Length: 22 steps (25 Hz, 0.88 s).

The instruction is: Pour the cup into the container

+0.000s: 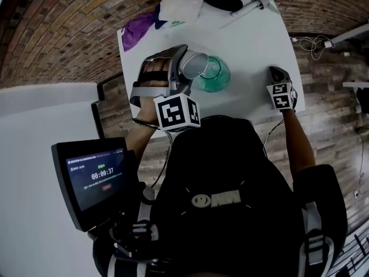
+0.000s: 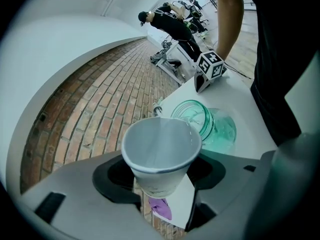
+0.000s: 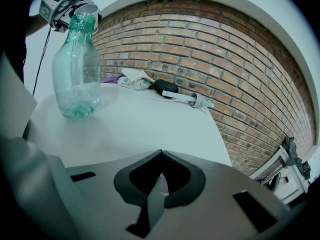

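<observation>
there, cup [image 2: 160, 154] rim at bottle [image 2: 210, 126] mouth, open table [image 1: 248, 51] rightward

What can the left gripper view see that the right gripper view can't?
Only the left gripper view looks into the white cup, clamped in the left tool and tipped at the mouth of the green bottle. Only the right gripper view shows the right tool shut on nothing, plus a black thing and a white pen-like thing at the far edge of the white table. Both show the bottle, the table and the bricks.
</observation>
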Motion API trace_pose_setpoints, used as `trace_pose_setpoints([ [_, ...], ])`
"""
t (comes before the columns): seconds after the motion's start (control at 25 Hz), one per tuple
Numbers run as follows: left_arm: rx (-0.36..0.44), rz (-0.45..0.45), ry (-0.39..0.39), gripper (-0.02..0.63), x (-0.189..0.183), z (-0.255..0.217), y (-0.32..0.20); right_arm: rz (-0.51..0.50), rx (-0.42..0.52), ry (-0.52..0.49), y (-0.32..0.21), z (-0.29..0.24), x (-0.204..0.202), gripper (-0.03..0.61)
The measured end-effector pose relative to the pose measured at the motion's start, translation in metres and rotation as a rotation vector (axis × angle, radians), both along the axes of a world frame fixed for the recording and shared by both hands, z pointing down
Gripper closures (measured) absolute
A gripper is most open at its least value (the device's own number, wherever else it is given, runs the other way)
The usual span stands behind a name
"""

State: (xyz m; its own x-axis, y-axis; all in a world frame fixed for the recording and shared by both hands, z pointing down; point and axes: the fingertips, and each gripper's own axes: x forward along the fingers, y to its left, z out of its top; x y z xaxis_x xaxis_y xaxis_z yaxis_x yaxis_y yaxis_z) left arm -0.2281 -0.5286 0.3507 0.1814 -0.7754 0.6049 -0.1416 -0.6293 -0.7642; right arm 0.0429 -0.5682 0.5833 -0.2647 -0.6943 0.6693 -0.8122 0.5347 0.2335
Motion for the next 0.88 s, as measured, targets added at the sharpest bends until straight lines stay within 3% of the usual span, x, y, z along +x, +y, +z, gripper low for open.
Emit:
trace_pose_setpoints([
  [0.88,0.021,0.038,0.047,0.316,-0.0063,-0.0042,-0.0095,0.026,-0.003,-0.005,-0.0008,-0.0024,0.0006,0.575],
])
